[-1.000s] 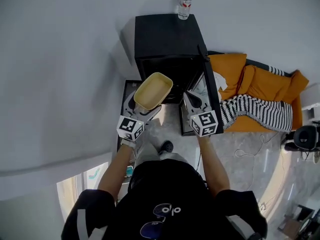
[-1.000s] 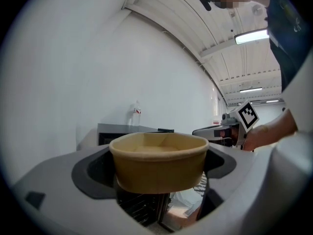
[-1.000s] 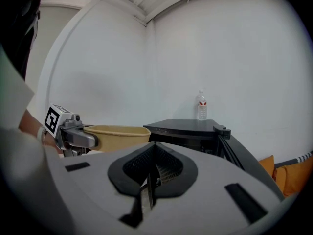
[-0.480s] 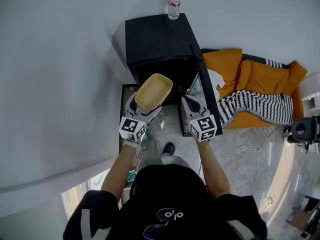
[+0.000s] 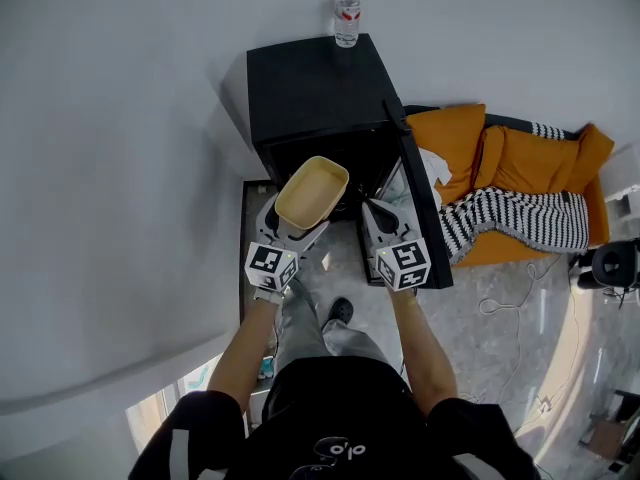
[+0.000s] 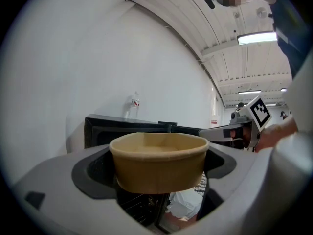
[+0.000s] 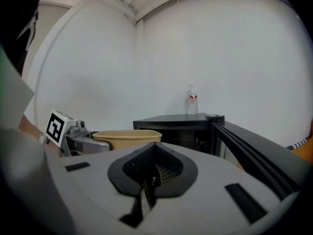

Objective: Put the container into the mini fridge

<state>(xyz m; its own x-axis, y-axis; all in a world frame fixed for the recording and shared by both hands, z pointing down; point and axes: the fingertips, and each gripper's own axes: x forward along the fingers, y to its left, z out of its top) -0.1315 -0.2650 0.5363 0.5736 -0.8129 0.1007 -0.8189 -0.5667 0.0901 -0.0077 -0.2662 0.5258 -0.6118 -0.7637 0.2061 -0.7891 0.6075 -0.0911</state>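
Observation:
A tan paper container [image 5: 311, 191] [image 6: 159, 160] [image 7: 126, 136], empty and upright, sits between the wide-set jaws of my left gripper [image 5: 293, 218] [image 6: 159, 173], which is shut on it. The container hangs just in front of the dark opening of the black mini fridge [image 5: 315, 93] [image 6: 122, 129] [image 7: 186, 126]. The fridge door [image 5: 420, 203] [image 7: 254, 148] stands swung open on the right. My right gripper [image 5: 378, 218] [image 7: 146, 195] is shut and empty, held beside the door's inner face, level with the left one.
A water bottle [image 5: 346, 18] [image 6: 135, 102] [image 7: 192, 101] stands on the fridge's top at the back. An orange cushion [image 5: 510, 163] with a black-and-white striped blanket [image 5: 515, 218] lies right of the door. A white wall runs along the left. The person's legs and a shoe [image 5: 338, 313] are below the grippers.
Both grippers have edged a little forward toward the fridge opening, the container still in the left one. The door stays open.

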